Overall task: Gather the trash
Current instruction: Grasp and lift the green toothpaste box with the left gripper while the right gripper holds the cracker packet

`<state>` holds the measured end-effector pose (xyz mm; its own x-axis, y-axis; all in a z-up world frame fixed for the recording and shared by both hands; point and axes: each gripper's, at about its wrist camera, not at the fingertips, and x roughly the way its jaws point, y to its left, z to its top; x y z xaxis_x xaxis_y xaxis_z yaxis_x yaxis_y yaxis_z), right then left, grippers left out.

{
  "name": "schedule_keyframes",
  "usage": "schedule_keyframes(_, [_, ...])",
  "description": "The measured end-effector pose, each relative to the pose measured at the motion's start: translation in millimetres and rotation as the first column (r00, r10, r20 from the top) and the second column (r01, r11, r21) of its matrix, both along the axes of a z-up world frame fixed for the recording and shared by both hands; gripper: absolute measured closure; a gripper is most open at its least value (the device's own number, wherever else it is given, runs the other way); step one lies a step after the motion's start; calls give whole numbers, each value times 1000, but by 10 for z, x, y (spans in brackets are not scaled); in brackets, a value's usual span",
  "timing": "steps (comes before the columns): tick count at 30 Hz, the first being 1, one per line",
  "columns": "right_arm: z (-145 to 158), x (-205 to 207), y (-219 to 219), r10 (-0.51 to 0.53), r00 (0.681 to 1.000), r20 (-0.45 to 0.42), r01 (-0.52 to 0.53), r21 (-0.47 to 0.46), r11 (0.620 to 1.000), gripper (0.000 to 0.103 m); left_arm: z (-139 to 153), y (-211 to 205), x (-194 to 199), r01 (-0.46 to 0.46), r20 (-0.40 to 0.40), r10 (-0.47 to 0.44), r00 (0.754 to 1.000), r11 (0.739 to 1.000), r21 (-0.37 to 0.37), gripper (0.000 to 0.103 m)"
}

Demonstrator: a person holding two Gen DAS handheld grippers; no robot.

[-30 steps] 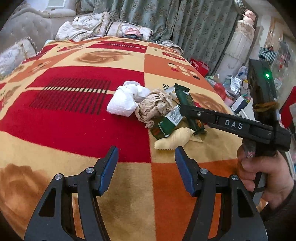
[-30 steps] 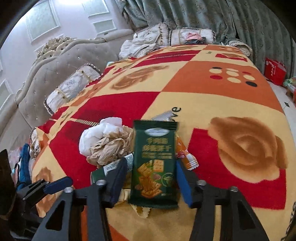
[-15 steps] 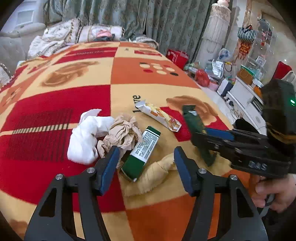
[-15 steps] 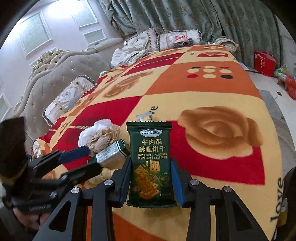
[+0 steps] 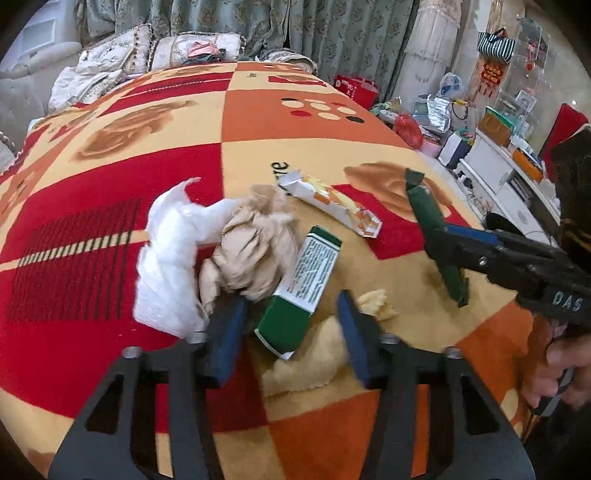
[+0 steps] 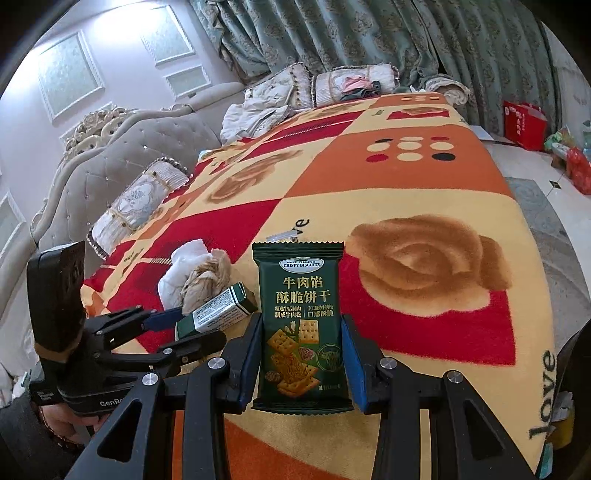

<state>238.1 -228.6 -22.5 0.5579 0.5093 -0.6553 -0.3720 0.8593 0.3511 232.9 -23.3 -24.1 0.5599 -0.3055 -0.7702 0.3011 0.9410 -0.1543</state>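
A small pile of trash lies on the patterned blanket (image 5: 110,192): a white tissue (image 5: 170,258), crumpled brown paper (image 5: 255,247), a green and white box (image 5: 299,288), an orange and white wrapper (image 5: 332,206) and a pale yellow wrapper (image 5: 310,365). My left gripper (image 5: 290,306) straddles the near end of the box. Its jaws are closing, and a gap still shows on each side of the box. My right gripper (image 6: 301,325) is shut on a dark green biscuit packet (image 6: 301,295), held upright above the blanket. In the left wrist view the packet (image 5: 436,236) shows edge-on.
The blanket covers a bed with a tufted grey headboard (image 6: 110,155) and pillows (image 6: 332,85) at the far end, below green curtains (image 6: 369,33). Bags and boxes (image 5: 443,114) crowd the floor beyond the bed's right edge, beside a white cabinet (image 5: 498,173).
My left gripper moved up to the pile and its jaws narrowed around the green and white box. The right gripper kept the biscuit packet and shifted off the pile to the right.
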Motion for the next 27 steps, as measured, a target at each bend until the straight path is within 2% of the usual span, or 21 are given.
schedule_keyframes(7, [24,-17,-46,-9,1000,5,9,10,1000,64,56,-16,-35,-13,-13,13,1000,1000,-6,80])
schedule_keyframes(12, [79,-56,-149,-27,999,20,27,31,999,64,264,64,-380,-6,25,8,1000,998,-65,80])
schedule_keyframes(15, [125,-114,-229,-34,999,31,32,41,999,64,401,150,-535,-21,38,26,999,992,-125,80])
schedule_keyframes(16, [135,-137,-254,-35,999,34,34,43,999,64,460,161,-590,-22,51,30,998,990,-136,84])
schedule_keyframes(21, [197,-303,-408,-39,998,51,37,45,998,64,485,44,-609,-14,73,17,997,999,-35,85])
schedule_keyframes(23, [209,-361,-455,-44,998,54,42,46,998,64,482,20,-595,-37,121,33,992,999,25,84])
schedule_keyframes(27, [221,-453,-543,-49,997,59,47,40,998,64,345,32,-416,-43,82,39,996,998,44,69])
